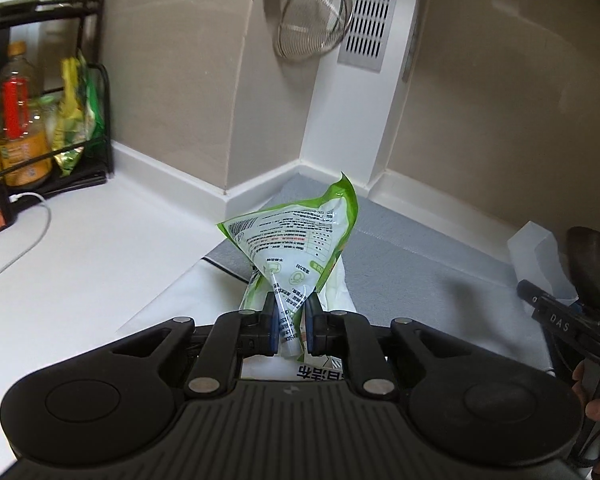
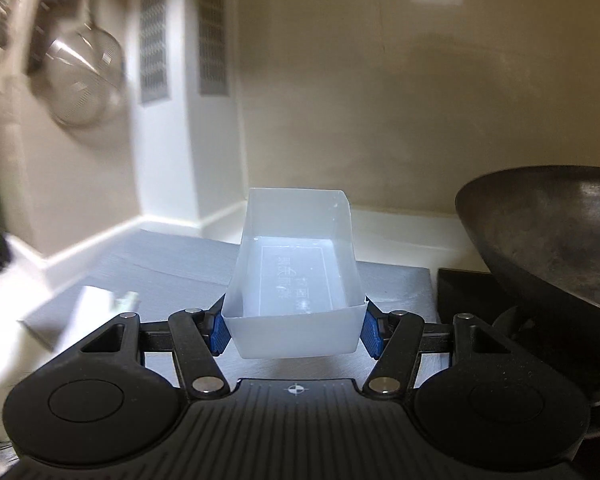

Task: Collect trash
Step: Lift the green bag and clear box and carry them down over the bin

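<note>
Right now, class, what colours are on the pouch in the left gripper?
Green and white pouch, with dark print; clearest in the left wrist view.

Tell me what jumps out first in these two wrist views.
The green and white packet, pinched at its corner in the left gripper, sticks up over the grey mat. The translucent plastic tray, clamped across its near end by the right gripper, sits lifted beside the dark wok.

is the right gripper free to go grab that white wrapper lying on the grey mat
Probably not as things stand: the right gripper is shut on a translucent plastic tray, so its fingers are occupied. The white wrapper lies unobstructed on the grey mat.
</note>
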Motion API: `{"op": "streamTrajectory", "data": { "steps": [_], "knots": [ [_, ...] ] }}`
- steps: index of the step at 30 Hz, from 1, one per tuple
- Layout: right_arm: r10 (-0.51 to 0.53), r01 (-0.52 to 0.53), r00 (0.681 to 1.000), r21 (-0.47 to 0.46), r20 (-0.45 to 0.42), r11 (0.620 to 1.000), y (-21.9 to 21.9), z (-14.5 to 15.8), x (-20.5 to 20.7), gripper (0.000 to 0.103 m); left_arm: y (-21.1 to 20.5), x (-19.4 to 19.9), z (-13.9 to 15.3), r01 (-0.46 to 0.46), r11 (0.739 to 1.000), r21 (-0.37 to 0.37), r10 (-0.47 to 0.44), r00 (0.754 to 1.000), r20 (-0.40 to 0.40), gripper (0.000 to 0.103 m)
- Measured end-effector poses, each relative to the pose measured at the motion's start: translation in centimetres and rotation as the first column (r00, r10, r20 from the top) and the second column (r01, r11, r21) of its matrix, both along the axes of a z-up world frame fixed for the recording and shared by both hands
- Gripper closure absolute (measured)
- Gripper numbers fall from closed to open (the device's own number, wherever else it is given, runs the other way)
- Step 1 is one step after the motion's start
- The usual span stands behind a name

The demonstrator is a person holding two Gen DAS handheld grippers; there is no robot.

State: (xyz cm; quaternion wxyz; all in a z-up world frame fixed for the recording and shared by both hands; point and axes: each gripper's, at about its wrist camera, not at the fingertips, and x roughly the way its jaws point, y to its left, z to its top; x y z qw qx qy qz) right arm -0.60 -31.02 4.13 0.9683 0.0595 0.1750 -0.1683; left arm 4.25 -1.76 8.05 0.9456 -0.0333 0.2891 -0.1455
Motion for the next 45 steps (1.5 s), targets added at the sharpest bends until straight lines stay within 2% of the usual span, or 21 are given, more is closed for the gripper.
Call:
{"op": "streamTrajectory", "data": {
  "steps": [8,18,27,36,45],
  "knots": [
    [0.113,-0.115,0.992,0.031,0.055,0.993,3.3,1.6,-6.5,0.04,4.2,-7.1,0.6,-0.02,1.0,-0.013,0.02,0.999,0.027,0.09],
    [0.271,-0.273,0.961,0.046,0.056,0.961,8.8,2.1,-13.6,0.04,10.1,-14.9,-0.2,-0.091,0.996,0.014,0.09,0.995,0.034,0.09],
    [0.434,-0.433,0.901,0.069,-0.009,0.899,13.8,1.1,-18.4,0.04,12.8,-19.3,-1.2,-0.12,0.991,0.059,0.119,0.993,0.016,0.09],
    [0.516,-0.508,0.85,0.099,-0.106,0.856,16.8,-1.0,-21.1,0.04,13.2,-22.0,-4.0,-0.106,0.991,0.077,0.109,0.993,-0.044,0.09],
    [0.561,-0.546,0.804,0.128,-0.197,0.828,19.0,-3.4,-21.3,0.04,13.3,-23.6,-7.5,-0.099,0.991,0.095,0.11,0.987,-0.119,0.09]
  ]
}}
